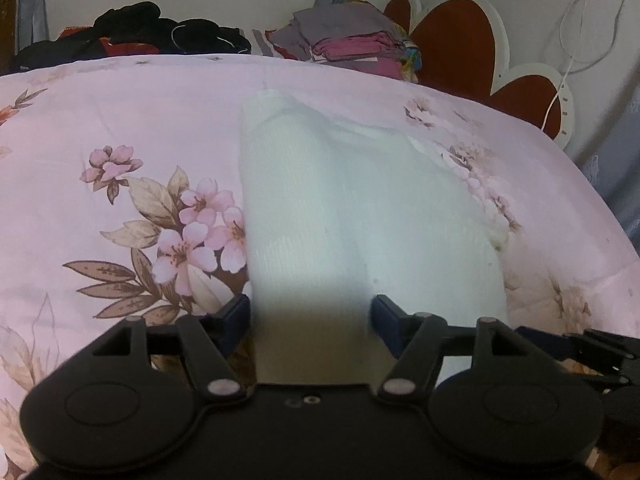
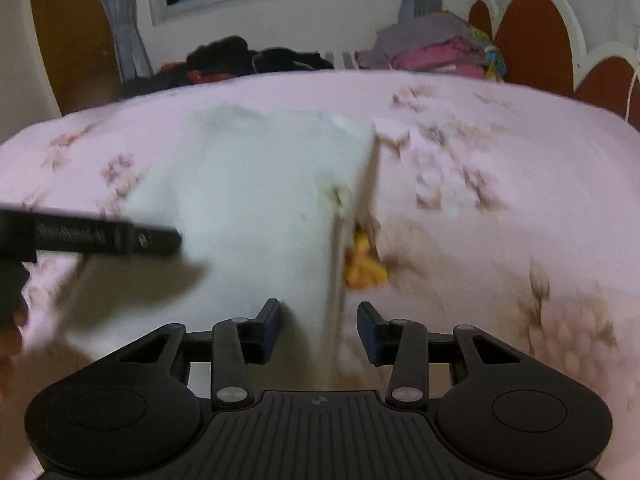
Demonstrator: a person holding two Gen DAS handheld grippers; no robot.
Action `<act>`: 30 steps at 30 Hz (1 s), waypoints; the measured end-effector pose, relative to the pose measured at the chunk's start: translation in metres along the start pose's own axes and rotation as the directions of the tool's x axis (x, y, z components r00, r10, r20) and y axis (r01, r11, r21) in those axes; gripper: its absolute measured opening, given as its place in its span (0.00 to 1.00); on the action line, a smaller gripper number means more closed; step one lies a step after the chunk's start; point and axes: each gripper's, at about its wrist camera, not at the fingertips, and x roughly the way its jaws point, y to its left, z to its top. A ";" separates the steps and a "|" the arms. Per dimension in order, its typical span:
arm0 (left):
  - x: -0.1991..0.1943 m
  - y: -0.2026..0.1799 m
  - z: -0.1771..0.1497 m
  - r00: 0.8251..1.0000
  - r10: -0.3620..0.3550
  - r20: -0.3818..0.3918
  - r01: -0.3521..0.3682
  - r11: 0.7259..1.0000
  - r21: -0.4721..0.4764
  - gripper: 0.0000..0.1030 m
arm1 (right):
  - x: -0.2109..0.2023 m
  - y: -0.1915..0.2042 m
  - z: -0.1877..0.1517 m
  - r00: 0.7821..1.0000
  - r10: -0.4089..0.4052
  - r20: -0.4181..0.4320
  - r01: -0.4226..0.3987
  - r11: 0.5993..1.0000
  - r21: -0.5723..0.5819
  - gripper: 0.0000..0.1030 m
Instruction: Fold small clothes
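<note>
Your left gripper (image 1: 311,316) tilts down over the white knit garment (image 1: 360,208), fingers apart, cloth between them without a visible pinch. Your right gripper (image 2: 319,322) tilts likewise, half open astride its right edge; grip unclear. One garment lies mid-bed on the pink floral bedspread (image 1: 120,120). Two clothes piles sit far; open bedspread spreads left and right.

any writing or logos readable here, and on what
Pale lettering on the left gripper's black finger in the right wrist view: too blurred to read.
A small round mark on the right gripper's ribbed body: a symbol, no words.
Nothing to read on the white garment or the floral bedspread.
</note>
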 end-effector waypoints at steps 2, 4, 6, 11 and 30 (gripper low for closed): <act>-0.001 0.001 0.000 1.000 -0.003 -0.006 0.003 1.000 -0.005 0.66 | -0.004 -0.005 0.000 1.000 -0.005 -0.010 0.006 1.000 0.028 0.41; -0.002 0.001 0.000 1.000 -0.006 -0.013 0.006 1.000 -0.007 0.67 | -0.008 -0.004 -0.003 1.000 -0.019 -0.023 0.020 1.000 0.008 0.41; -0.002 0.001 -0.001 1.000 -0.009 -0.020 0.009 1.000 -0.005 0.68 | -0.010 -0.003 -0.009 0.999 -0.029 -0.034 0.029 1.000 0.004 0.41; -0.005 0.004 0.000 0.999 -0.032 -0.033 0.032 0.999 0.011 0.71 | -0.015 -0.003 -0.013 0.998 -0.044 -0.053 0.047 0.998 0.051 0.41; -0.005 0.028 0.033 0.993 -0.121 -0.010 0.119 0.986 -0.117 0.79 | -0.023 -0.028 0.035 0.996 0.090 0.022 -0.093 0.948 0.305 0.42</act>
